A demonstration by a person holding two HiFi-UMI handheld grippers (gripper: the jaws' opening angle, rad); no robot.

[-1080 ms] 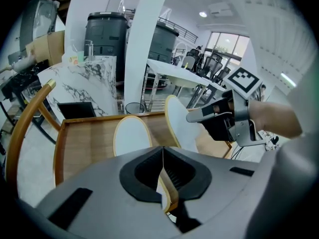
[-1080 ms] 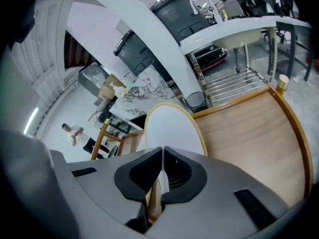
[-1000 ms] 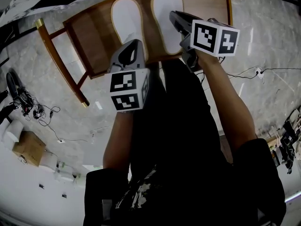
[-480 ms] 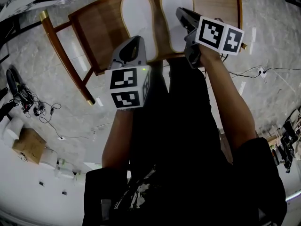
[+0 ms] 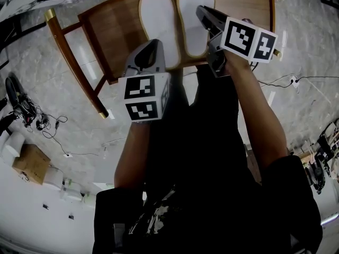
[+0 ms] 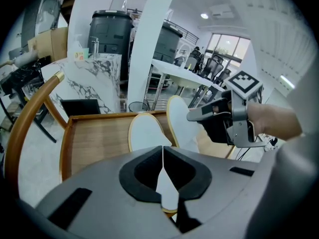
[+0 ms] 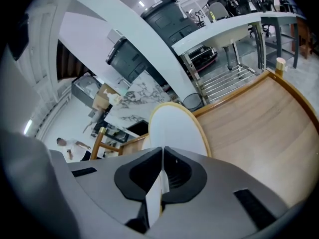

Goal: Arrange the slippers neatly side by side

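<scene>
Shifted left slipper [image 5: 159, 20] close beside right slipper [image 5: 194, 15] on wooden chair [image 5: 114, 33]; holding left gripper [image 6: 162, 151], right gripper [image 7: 162, 152] clamped shut, apparently on heels.

Left gripper [image 6: 162, 151], right gripper [image 7: 162, 151]: seemingly closed

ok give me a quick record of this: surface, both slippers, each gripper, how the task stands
surface: wooden chair seat
left slipper: white with a tan rim, flat on the seat
right slipper: same look, close beside it, roughly parallel
left gripper: jaws together, tip at the left slipper's near end
right gripper: jaws together, by the right slipper's outer edge
pinching a slipper: cannot tell
task: pair looks side by side
</scene>
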